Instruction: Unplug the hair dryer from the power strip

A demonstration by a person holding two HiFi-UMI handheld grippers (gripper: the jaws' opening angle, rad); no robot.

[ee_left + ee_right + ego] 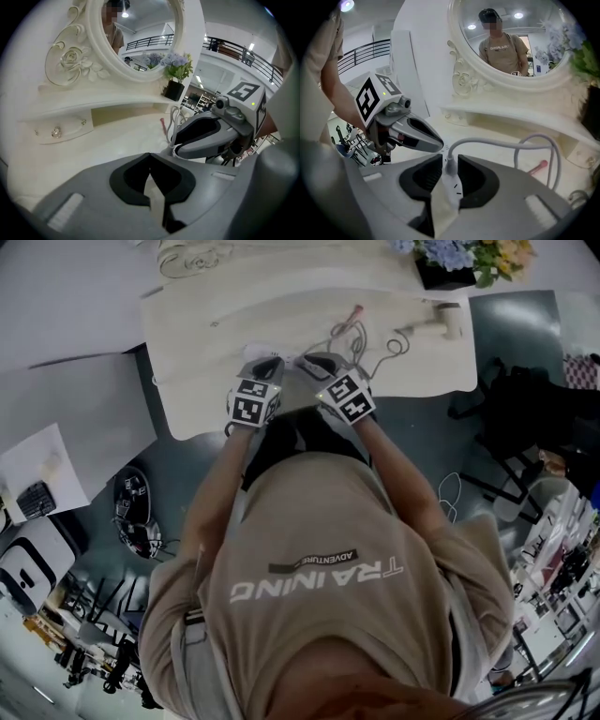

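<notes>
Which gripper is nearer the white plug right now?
Right. The right gripper has the white plug between its jaws. The left gripper sits close beside it on the left, jaws together, not on the plug.

Bright, even overhead light, soft shadows, strong fisheye warp, black vignetted corners, foreground slightly soft

The tabletop lies bare to the left of my left hand-held gripper, so that side is open for a sideways pass. My right hand-held gripper sits just beside it, with only a narrow gap between them. The grey cable clamped in the right one loops off to the right, near a pink stick. Ahead, the raised shelf, the mirror frame and a flower pot wall off the back.
</notes>
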